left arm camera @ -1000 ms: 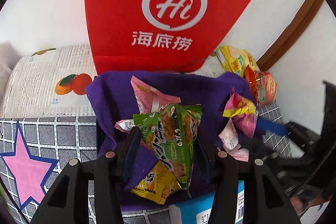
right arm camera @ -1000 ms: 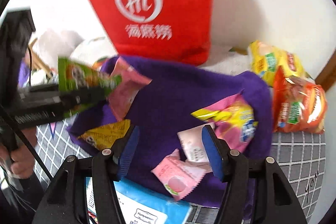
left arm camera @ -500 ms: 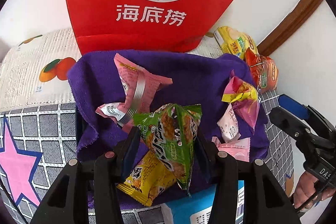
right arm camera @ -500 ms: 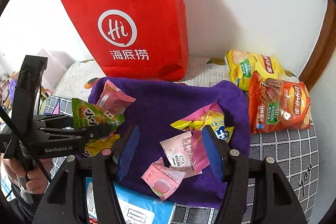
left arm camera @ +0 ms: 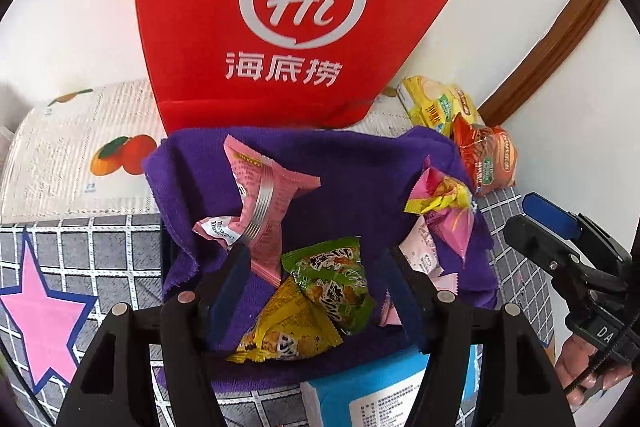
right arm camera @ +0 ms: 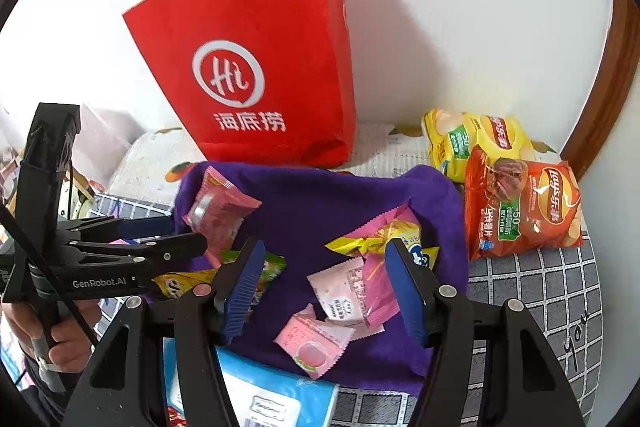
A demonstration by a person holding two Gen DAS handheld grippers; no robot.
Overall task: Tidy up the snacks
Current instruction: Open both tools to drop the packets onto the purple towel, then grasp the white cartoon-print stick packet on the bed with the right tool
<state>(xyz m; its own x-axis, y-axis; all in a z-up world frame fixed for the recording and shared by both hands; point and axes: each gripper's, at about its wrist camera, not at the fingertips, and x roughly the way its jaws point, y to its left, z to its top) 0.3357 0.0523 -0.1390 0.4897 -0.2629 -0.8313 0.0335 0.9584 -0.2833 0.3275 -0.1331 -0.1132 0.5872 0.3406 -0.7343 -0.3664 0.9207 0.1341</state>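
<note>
Left wrist view shows me my left gripper [left arm camera: 316, 291] with its jaws just opened wider; the green snack packet [left arm camera: 334, 285] lies between them on the purple cloth [left arm camera: 352, 163], and the pads do not press it. This packet rests partly on a yellow snack packet [left arm camera: 288, 337], and a pink packet [left arm camera: 262, 203] lies just behind them on the same cloth. At the right side of the cloth I see a pink and yellow packet [left arm camera: 444, 207]. Behind the cloth the red paper bag [left arm camera: 288, 11] stands upright against the white wall. In the right wrist view, my right gripper [right arm camera: 320, 291] hangs above the cloth with the jaws apart and nothing between the pads. Under it lie a pale pink sachet [right arm camera: 342, 293] and a small pink packet with a peach picture [right arm camera: 312, 341]. To the right, off the cloth, an orange chips bag [right arm camera: 524, 207] lies on the grey checked cover [right arm camera: 540, 291], overlapping a yellow chips bag [right arm camera: 472, 139] behind it. A blue box [right arm camera: 264, 391] lies at the near edge of the cloth. The left gripper enters from the left in this view, held by a hand [right arm camera: 60, 339].
</note>
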